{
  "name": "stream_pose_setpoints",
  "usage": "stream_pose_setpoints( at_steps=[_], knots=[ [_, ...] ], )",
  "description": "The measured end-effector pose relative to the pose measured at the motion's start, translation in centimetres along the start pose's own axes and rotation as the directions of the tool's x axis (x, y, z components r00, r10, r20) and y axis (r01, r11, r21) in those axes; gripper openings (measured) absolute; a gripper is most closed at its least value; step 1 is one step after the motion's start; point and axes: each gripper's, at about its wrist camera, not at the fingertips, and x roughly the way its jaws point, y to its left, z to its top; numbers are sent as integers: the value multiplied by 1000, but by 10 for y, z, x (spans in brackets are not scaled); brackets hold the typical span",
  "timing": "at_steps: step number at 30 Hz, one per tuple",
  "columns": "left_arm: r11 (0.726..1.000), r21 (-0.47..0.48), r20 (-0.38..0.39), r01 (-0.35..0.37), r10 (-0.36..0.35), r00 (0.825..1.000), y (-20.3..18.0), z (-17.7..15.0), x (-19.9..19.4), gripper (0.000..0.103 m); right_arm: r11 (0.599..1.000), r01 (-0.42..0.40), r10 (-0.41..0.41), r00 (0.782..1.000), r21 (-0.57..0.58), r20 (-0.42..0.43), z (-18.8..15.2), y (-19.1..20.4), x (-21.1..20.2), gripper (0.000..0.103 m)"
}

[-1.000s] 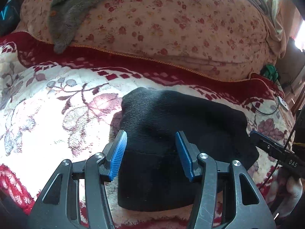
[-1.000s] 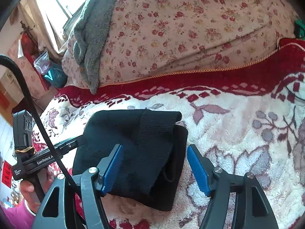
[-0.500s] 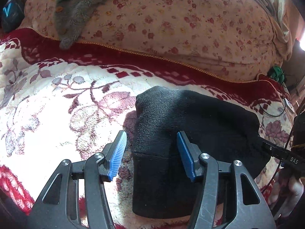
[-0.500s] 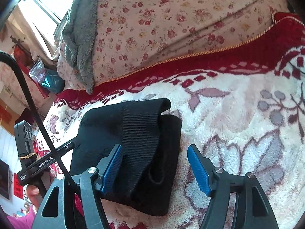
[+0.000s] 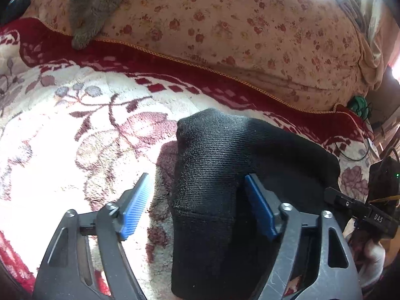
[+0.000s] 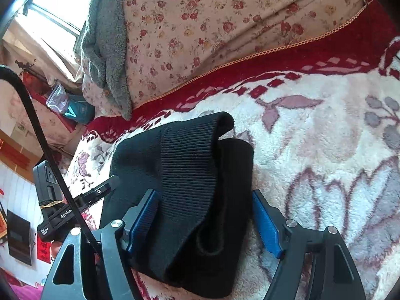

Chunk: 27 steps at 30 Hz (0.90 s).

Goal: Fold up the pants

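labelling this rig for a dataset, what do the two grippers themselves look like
Both are alike: the left gripper and right gripper have dark grey triangular cut-out frames with silver pivot bolts and ribbed blue pads on the jaws. White lettering marks the handles: "GenRobo" on the left, "DAS" on the right. A black cable arcs beside the right one.

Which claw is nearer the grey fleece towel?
Left. The left claw straddles the folded black pants' end below the grey fleece towel; the right claw straddles the opposite end.
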Motion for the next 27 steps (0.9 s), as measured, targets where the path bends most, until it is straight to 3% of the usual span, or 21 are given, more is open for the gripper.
stream_pose_setpoints(
  at_steps=[9, 20, 24, 27],
  knots=[
    [999, -28, -10, 38, -38, 999, 1, -2, 9, 88, 998, -49, 50, 999, 24, -12, 4, -6, 8, 79],
    [1000, 12, -4, 23, -23, 1000, -5, -1, 15, 93, 998, -62, 62, 998, 5, -14, 4, 1, 16, 96],
    [999, 20, -10, 30, -30, 999, -4, -1, 15, 93, 999, -46, 46, 999, -7, -7, 3, 2, 16, 93],
    [999, 19, -15, 37, -37, 999, -4, -1, 16, 93, 998, -16, 16, 1000, -53, 0, 2, 8, 16, 77]
  ],
)
